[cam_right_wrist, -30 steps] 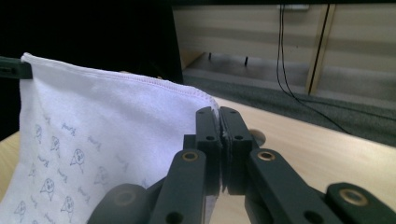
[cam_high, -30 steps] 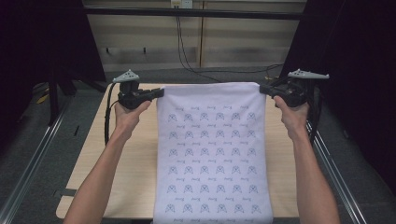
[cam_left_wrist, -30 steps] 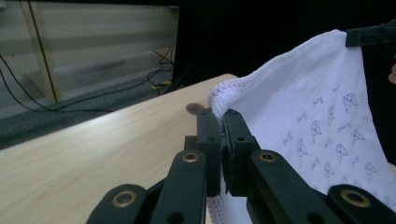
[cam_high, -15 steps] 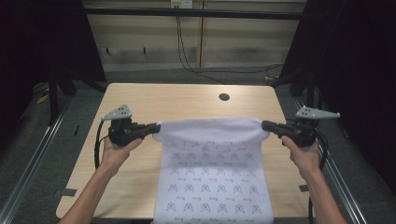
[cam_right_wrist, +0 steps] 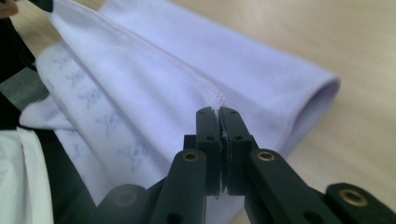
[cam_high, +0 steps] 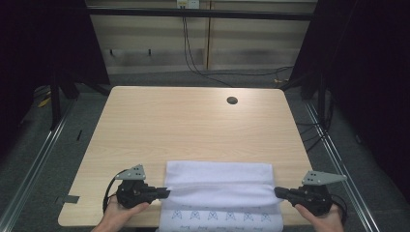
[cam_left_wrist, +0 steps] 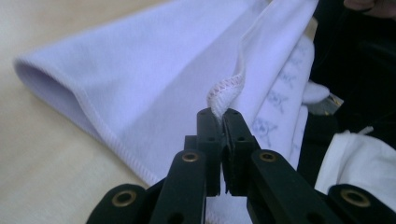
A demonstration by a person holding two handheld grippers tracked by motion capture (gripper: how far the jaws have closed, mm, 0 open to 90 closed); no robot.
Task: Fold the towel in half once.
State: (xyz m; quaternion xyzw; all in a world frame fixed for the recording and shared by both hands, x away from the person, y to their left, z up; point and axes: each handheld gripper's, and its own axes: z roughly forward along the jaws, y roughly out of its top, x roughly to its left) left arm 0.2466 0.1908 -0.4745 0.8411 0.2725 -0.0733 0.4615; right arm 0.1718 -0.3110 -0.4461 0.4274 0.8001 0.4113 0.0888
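A white towel (cam_high: 220, 186) with a small grey printed pattern lies folded over itself at the near edge of the wooden table (cam_high: 193, 125); its lower part hangs off the front. My left gripper (cam_high: 167, 192) is shut on the towel's left corner (cam_left_wrist: 224, 91), where the stitched hem bunches between the jaws. My right gripper (cam_high: 276, 192) is shut on the towel's right corner (cam_right_wrist: 212, 100). The fold forms a rounded roll (cam_right_wrist: 308, 100) just beyond the held edge. Both grippers sit low, close to the tabletop.
A dark round hole (cam_high: 232, 100) sits in the table at the far right. Metal rails (cam_high: 29, 179) run along both sides of the table on the grey floor. Cables (cam_high: 203, 67) hang at the back wall.
Both grippers have pulled the towel's held edge from the far side towards the near edge and down, folding the towel over itself. The far half of the table is now uncovered.
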